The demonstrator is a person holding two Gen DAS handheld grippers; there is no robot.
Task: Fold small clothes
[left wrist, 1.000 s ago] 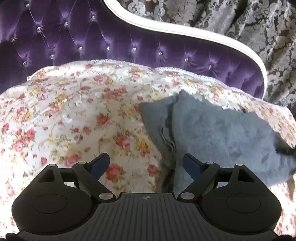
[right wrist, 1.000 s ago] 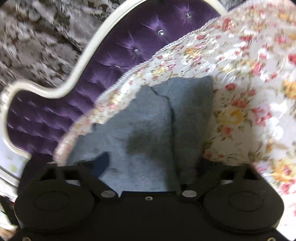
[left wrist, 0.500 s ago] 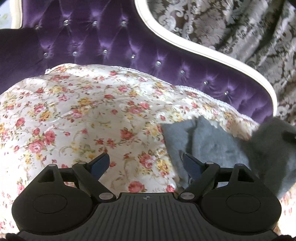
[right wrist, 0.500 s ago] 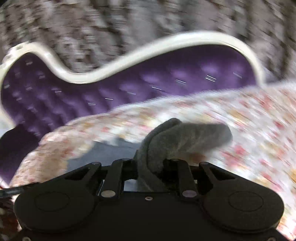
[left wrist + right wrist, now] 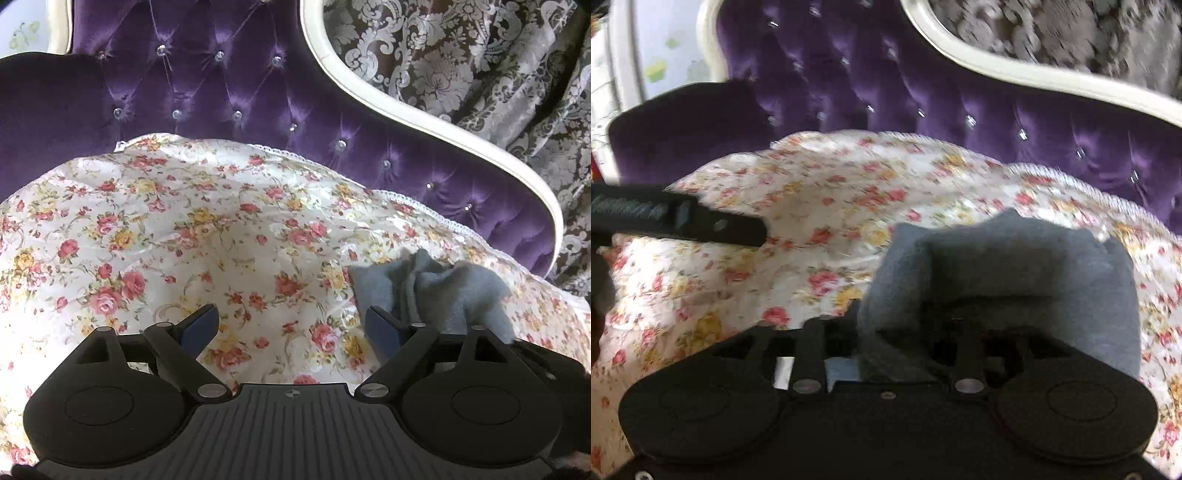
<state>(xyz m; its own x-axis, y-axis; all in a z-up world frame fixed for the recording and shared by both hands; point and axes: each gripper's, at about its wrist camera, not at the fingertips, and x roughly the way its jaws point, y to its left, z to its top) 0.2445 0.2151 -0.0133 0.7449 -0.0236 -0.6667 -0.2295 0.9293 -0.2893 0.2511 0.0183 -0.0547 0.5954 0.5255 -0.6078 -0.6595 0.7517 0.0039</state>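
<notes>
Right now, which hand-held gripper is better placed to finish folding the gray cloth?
Right. The right hand-held gripper looks closed on the gray cloth, bunched over it. The left hand-held gripper is open above the floral cover, beside the cloth.

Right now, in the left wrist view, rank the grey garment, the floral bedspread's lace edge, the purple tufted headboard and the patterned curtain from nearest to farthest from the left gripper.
From the left gripper, jaws open:
1. Grey garment, bunched just beyond the right finger.
2. Lace edge of the floral bedspread, ahead along the far side.
3. Purple tufted headboard, rising behind that edge.
4. Patterned curtain, upper right, behind the headboard's white frame.
</notes>
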